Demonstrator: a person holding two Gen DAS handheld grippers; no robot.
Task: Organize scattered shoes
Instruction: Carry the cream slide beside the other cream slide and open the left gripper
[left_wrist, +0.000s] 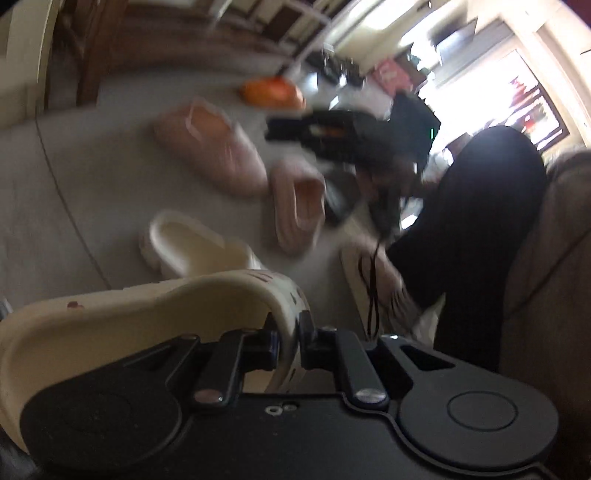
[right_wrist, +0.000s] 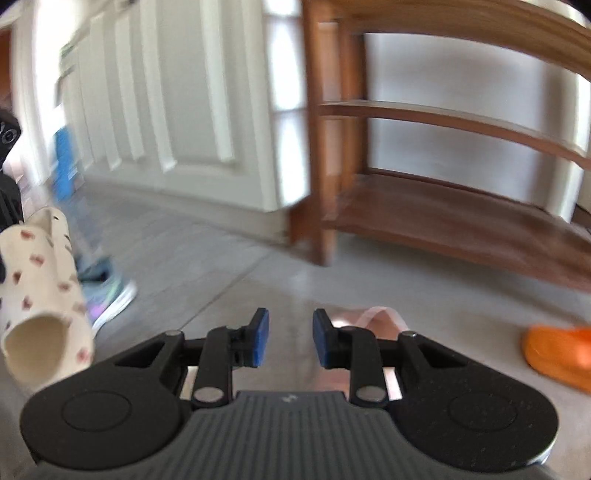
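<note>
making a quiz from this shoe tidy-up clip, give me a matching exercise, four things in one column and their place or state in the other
Things:
1. cream slipper
2. right gripper
3. orange shoe
4. wooden shoe rack

States:
A. shelves bare
B. open, holding nothing
C. on the floor at the far right of the right wrist view
D. clamped by its strap in the left gripper

Pairs: 1-D, 2-B, 3-C, 4-A

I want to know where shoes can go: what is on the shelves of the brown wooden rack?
The brown wooden rack shows bare boards on its bottom and middle shelves; no shoes. The top surface and the rack's right end lie outside the right wrist view.
</note>
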